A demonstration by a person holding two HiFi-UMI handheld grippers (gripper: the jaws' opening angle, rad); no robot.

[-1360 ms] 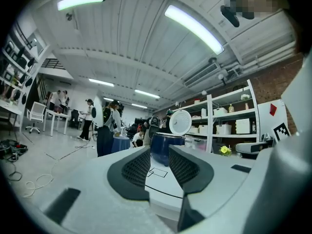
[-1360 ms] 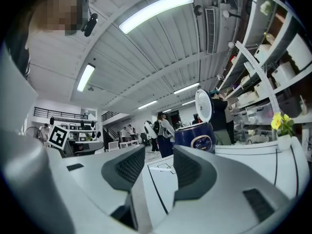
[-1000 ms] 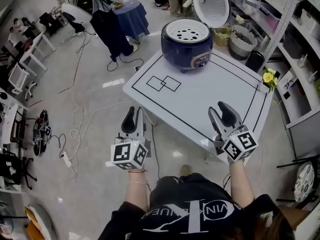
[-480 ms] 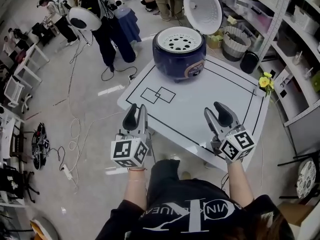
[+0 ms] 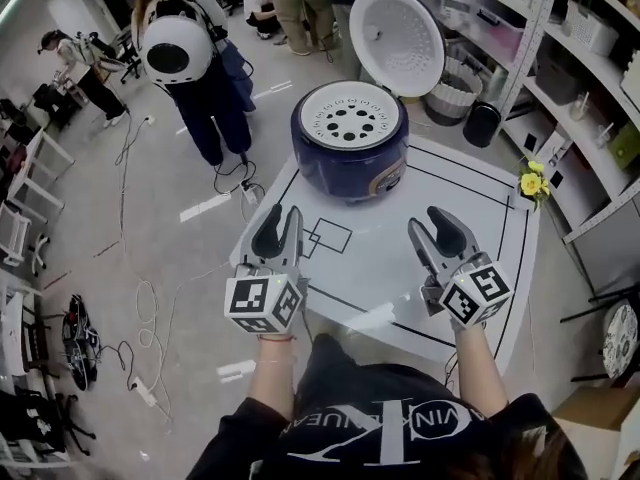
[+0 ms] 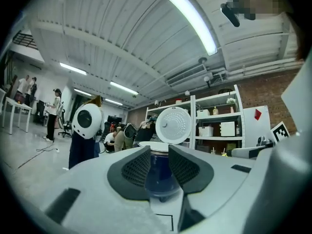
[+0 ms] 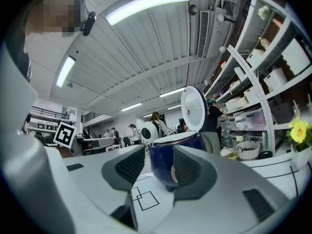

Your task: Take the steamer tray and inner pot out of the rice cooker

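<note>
A dark blue rice cooker [image 5: 350,158] stands at the far side of the white table [image 5: 470,218], its white lid [image 5: 397,28] swung up. A white steamer tray [image 5: 350,116] with several round holes sits in its top; the inner pot is hidden under it. My left gripper [image 5: 280,230] hovers over the table's near left edge and my right gripper [image 5: 435,230] over the near right. Both point level at the cooker, well short of it. The left gripper view shows the cooker [image 6: 158,172] through the gap of the left gripper [image 6: 158,152]. The right gripper [image 7: 158,155] frames the cooker [image 7: 163,162] likewise. Both stand open and empty.
Black rectangles are drawn on the table. A yellow flower [image 5: 535,181] sits at the table's right edge, with shelves [image 5: 590,58] and a slatted basket [image 5: 455,93] beyond. A person [image 5: 190,68] stands at the far left. Cables [image 5: 150,298] lie on the floor.
Both grippers have moved forward from off the near edge to over the table, toward the cooker. The cooker now appears nearer. Jaw gaps look unchanged.
</note>
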